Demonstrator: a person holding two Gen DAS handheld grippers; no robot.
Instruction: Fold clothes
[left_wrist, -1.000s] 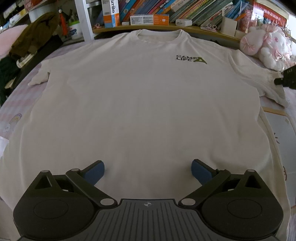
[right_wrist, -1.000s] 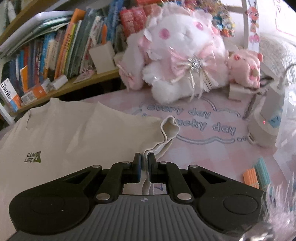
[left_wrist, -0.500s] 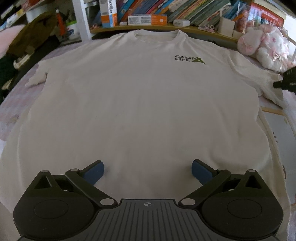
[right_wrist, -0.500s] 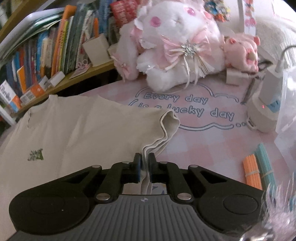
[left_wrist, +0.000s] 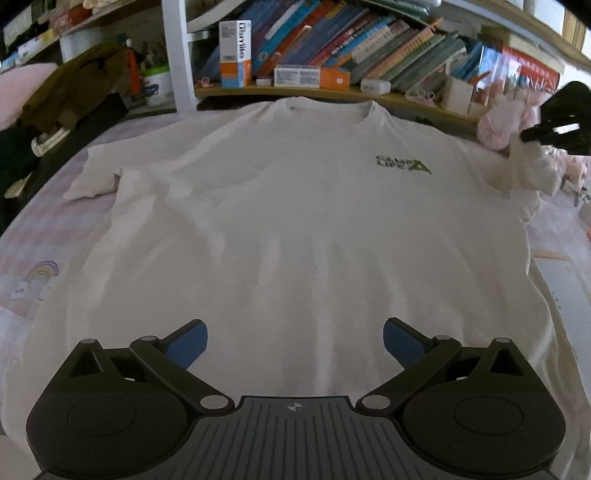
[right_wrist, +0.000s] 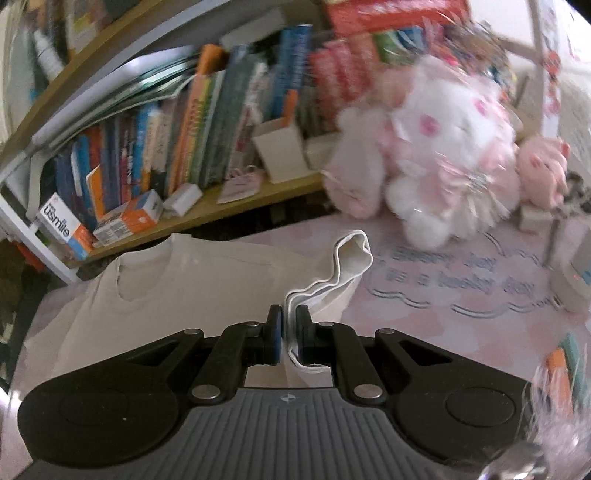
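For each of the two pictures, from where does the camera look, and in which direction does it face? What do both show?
Left wrist: sits on the left gripper, above the hem of the white T-shirt, facing its collar and the bookshelf; own open fingers show, plus the right gripper at the right edge.
Right wrist: sits on the right gripper, facing the plush toy and bookshelf; own fingers show, shut on the sleeve.
Shared: the T-shirt, its collar, the bookshelf, the pink plush.
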